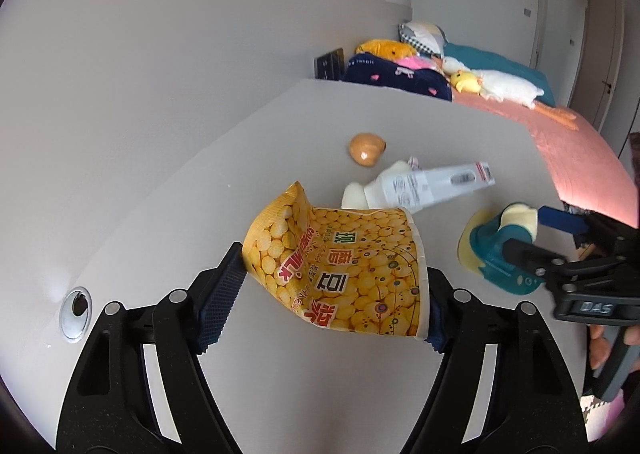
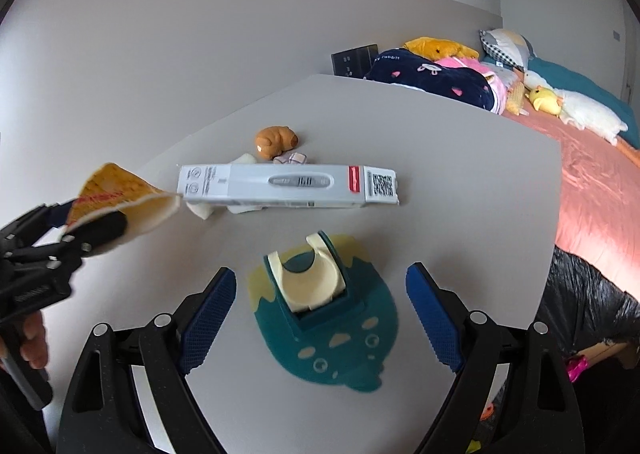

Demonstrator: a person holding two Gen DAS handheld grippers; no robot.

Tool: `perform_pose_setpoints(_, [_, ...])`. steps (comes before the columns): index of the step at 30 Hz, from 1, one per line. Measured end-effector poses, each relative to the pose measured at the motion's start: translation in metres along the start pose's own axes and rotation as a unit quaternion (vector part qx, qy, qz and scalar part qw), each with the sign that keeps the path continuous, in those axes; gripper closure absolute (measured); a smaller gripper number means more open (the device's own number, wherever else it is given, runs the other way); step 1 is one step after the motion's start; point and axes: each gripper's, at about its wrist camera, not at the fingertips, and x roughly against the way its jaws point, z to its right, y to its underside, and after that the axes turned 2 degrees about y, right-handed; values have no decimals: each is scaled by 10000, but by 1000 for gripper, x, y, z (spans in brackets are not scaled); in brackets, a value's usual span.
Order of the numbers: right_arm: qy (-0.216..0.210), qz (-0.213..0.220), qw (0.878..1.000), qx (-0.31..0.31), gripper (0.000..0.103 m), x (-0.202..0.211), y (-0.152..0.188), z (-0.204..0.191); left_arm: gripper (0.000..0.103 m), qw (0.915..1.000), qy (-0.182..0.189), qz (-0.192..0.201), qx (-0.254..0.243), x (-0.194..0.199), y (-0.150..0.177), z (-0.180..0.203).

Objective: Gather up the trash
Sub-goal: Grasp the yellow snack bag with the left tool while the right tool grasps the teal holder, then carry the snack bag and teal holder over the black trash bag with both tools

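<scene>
Table (image 1: 168,182): grey, lies below both sets of jaws. Black bag (image 2: 588,306): off the table edge, to the right of the right jaws. White carton (image 2: 288,186): lies flat on the table, ahead of the right jaws. Yellow cup (image 1: 340,266): crushed paper trash, raised off the table, clamped between the left gripper (image 1: 334,294) pads. Teal holder (image 2: 320,310): flat on the table between the right gripper (image 2: 318,318) pads, untouched; those jaws stand wide apart. Brown toy (image 1: 366,148): ahead of the left jaws, beyond the cup.
</scene>
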Motion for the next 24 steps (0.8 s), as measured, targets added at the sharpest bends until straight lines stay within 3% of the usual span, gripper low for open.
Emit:
perform_pose_setpoints(1, [7, -12, 10000, 13, 17, -2, 0, 0, 30, 10000, 14, 16, 12, 1, -1, -1])
perform_pose_setpoints(5, [-96, -230, 9997, 76, 56, -12, 1, -1, 30, 10000, 56, 25, 68, 3, 0, -2])
perform_pose_setpoints(6, [-105, -233, 9996, 77, 58, -12, 3, -1, 30, 9999, 61, 16, 78, 4, 0, -2])
perform_pose_setpoints(15, [-126, -109, 9998, -72, 59, 2, 10, 6, 30, 9999, 129, 43, 40, 4, -1, 3])
perform_pose_setpoints(24, [-186, 21, 9993, -327, 59, 28, 13, 21, 30, 9990, 421, 106, 144, 13, -3, 16])
